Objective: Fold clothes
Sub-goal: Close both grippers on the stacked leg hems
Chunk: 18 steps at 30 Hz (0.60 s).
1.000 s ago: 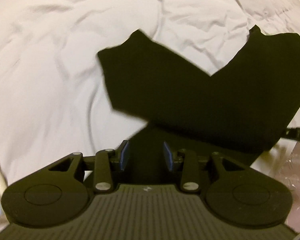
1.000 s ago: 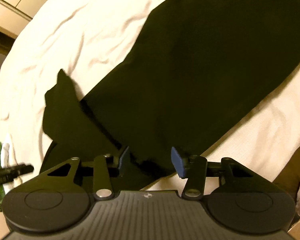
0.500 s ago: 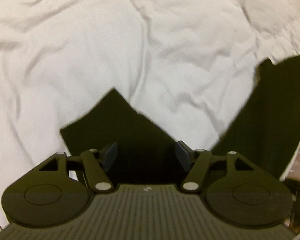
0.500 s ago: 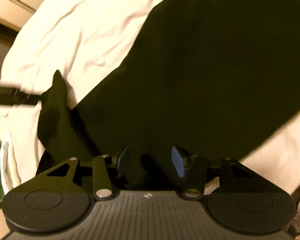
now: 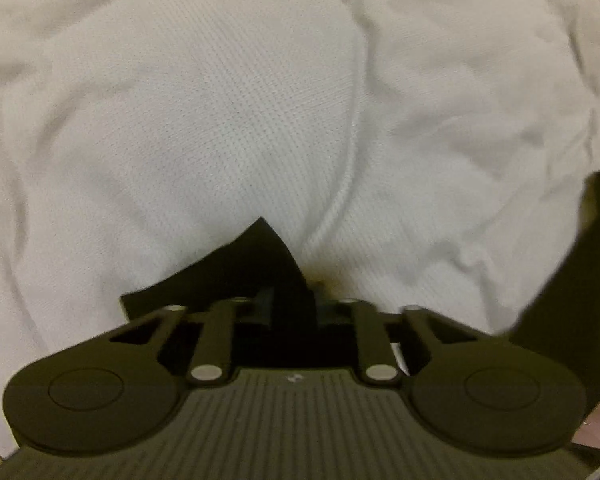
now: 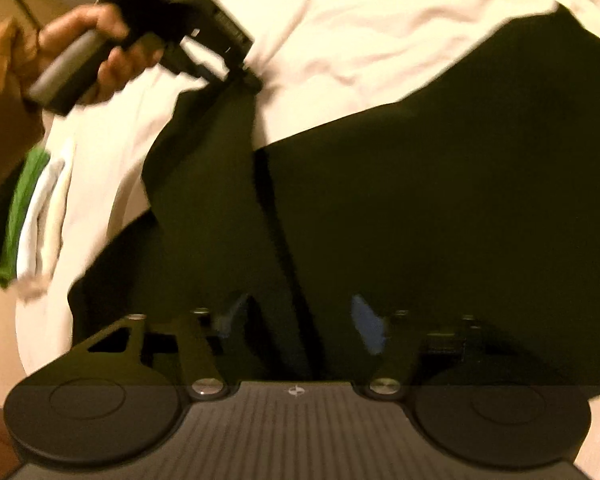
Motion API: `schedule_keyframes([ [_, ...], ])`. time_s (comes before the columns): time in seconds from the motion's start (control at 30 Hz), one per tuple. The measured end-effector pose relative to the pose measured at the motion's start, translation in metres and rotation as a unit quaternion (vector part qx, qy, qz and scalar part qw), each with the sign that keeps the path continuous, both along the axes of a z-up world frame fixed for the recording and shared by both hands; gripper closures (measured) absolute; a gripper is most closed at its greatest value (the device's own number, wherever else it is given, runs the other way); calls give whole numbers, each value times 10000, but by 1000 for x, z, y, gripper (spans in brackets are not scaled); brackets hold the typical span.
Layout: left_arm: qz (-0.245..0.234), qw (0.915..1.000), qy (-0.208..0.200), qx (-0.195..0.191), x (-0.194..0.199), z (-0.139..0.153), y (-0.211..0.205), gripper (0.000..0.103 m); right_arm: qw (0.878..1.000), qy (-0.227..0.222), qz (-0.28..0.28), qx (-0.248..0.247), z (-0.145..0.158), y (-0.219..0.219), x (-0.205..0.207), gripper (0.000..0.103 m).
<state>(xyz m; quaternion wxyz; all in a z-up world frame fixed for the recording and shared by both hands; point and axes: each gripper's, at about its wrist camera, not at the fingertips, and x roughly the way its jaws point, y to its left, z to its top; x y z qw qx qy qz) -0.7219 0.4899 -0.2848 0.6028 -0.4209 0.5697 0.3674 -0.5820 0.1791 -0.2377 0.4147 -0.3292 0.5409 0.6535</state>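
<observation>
The left tongs (image 5: 292, 308) were clenched on a corner of the black fabric garment (image 5: 256, 264), the pinched cloth standing up in a dark point between the two fingers above the rumpled white bedsheet (image 5: 236, 120). In the right wrist view the same left tongs (image 6: 252, 80) showed near the far left of the bed, held by the person's left hand (image 6: 96, 52), with a strip of the black fabric garment (image 6: 420, 208) drawn taut from them down to the main body of the cloth. The rest of the garment lay spread across the white bedsheet (image 6: 340, 20) toward the near edge of the bed, filling most of that view. The right tongs (image 6: 296, 320) stood released, their blue-padded fingers (image 6: 366, 326) well apart just above the dark cloth, grasping nothing. At the bed's left edge lay a stack of green and white folded cloths (image 6: 32, 208).
</observation>
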Motion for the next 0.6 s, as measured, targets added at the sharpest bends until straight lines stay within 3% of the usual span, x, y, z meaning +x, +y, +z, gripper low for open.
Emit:
schedule_keyframes([
  [0.1,120,9994,-175,283,-21,25,-13,96,9992,-291,248,129,4,0,-14,89],
  [0.13,175,9989,-236,355,-29,33,-19,96,9989,-363,262,155,6,-1,-16,95],
  [0.4,525,9921,-614,955,-91,91,-69,96,9958,-741,253,483,26,-13,-31,99],
  [0.6,1017,9818,-987,1264,-157,140,-128,96,9920,-878,391,814,47,-33,-43,99],
])
